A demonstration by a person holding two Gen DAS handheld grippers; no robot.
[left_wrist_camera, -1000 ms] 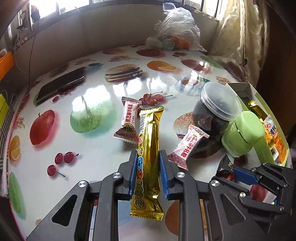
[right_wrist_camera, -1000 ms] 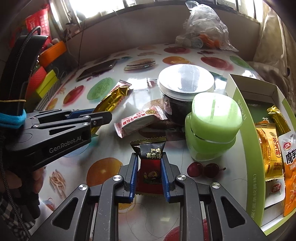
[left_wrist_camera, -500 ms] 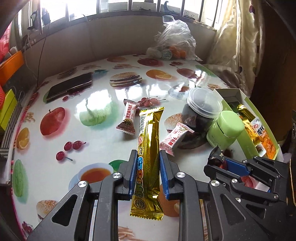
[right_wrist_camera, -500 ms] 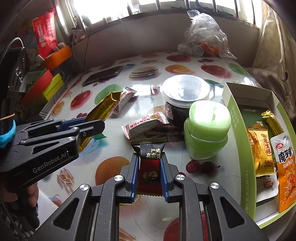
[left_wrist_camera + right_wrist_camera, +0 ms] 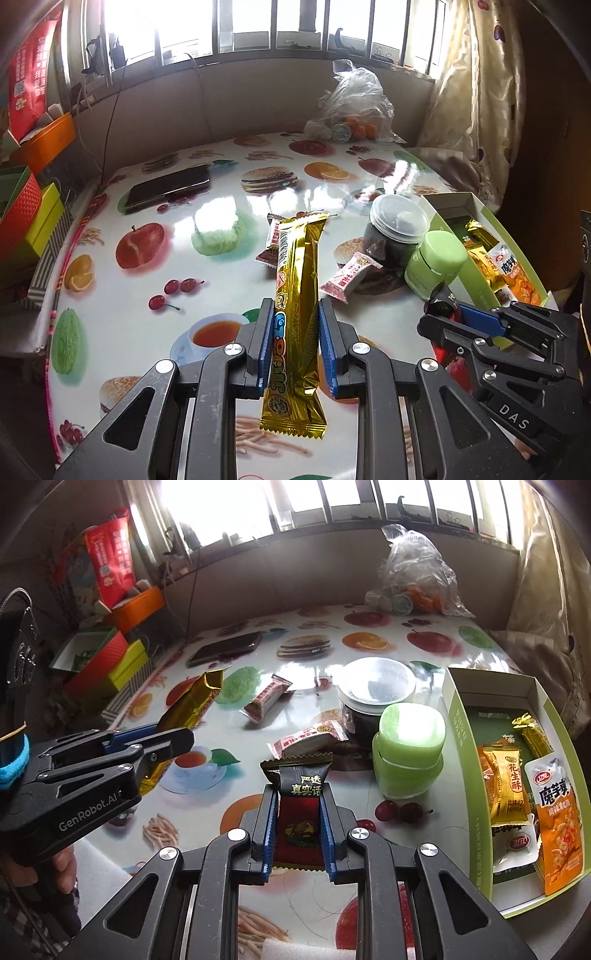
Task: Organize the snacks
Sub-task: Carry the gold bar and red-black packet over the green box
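Note:
My left gripper (image 5: 295,310) is shut on a long gold snack bar (image 5: 299,280), held lengthwise above the fruit-print table. My right gripper (image 5: 297,794) is shut on a small black and dark red snack packet (image 5: 301,812), also off the table. In the right wrist view the left gripper (image 5: 177,734) hangs at the left with the gold bar (image 5: 192,701) sticking out of it. The green snack box (image 5: 465,746) at the right holds several packets. Two red-and-white candies (image 5: 306,738) (image 5: 264,698) lie on the table.
A dark-filled clear jar (image 5: 375,686) and a green lidded container (image 5: 408,753) stand just left of the box. A phone (image 5: 225,648) lies further back, a plastic bag (image 5: 413,576) by the wall. Coloured boxes (image 5: 107,657) crowd the table's left edge.
Both grippers have risen with their snacks still gripped, so the table looks farther away. The views now take in the window above the wall.

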